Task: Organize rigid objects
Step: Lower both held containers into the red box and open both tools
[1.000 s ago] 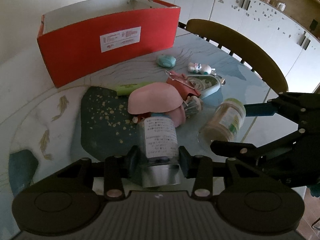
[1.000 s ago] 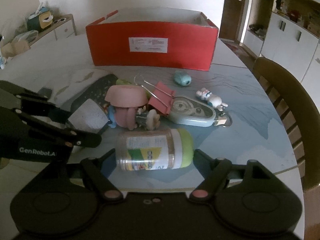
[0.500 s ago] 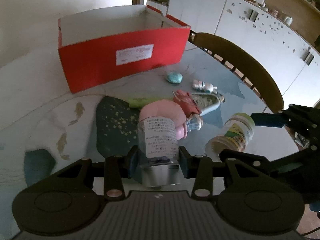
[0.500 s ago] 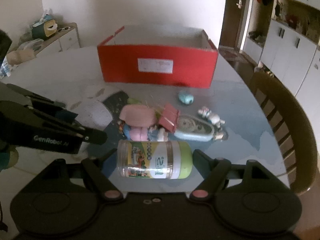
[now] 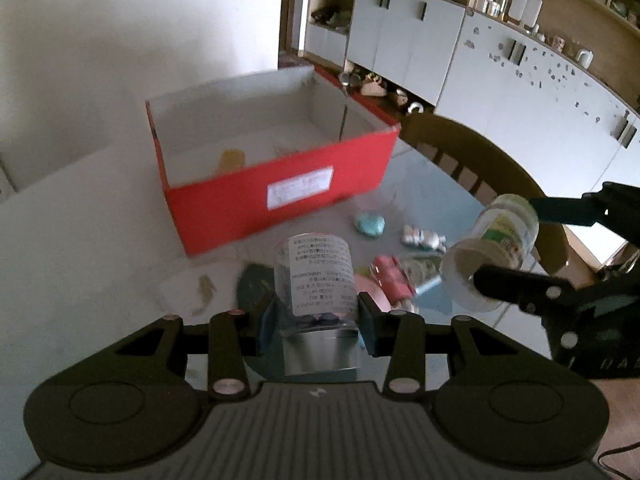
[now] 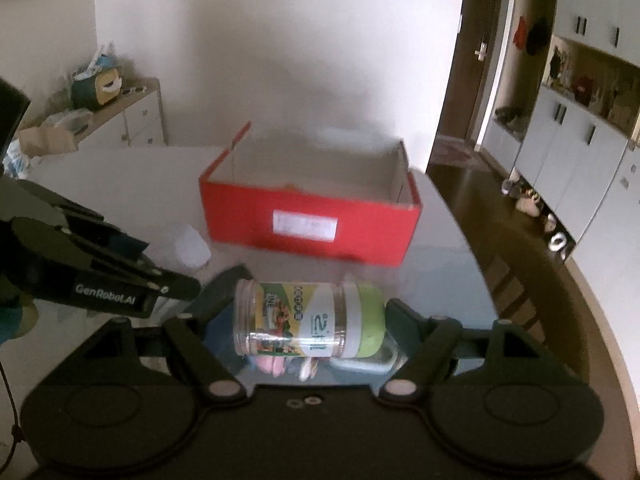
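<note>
With the left gripper point(image 5: 316, 322) clamped on the clear jar point(image 5: 314, 280) and the right gripper point(image 6: 310, 326) clamped on the green-lidded jar point(image 6: 308, 322), we should clear the red box point(image 6: 312, 222) ahead's near wall before releasing.

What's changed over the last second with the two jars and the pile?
Both jars went up off the table: the left gripper lifted the clear silver-capped jar, the right gripper the green-lidded jar, carried crosswise. Both grips are unchanged. The red box and toy pile stayed put.
</note>
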The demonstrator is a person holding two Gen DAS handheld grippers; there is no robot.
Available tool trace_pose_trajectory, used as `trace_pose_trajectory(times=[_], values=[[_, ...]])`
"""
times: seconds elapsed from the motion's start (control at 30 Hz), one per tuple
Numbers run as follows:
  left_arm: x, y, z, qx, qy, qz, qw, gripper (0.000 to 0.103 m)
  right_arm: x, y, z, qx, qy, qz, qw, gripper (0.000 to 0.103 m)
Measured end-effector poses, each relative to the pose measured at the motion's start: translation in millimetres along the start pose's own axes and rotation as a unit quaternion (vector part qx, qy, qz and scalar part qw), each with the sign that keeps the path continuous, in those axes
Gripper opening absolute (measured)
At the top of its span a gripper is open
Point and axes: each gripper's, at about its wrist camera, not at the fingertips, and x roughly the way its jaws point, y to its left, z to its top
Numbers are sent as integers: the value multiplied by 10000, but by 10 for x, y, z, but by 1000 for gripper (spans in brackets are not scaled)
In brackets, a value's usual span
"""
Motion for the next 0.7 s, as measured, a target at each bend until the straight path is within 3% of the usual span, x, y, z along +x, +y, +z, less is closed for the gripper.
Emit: trace_pose_trajectory(times=[0.37,0.7], values=[[-126,98,585,169,-217,163,9995,42,96,-178,575,-131,-303,-124,9994,79],[46,129,1175,303,-330,370,9983,42,347,-303,889,-321,-459,-124,9984,79]])
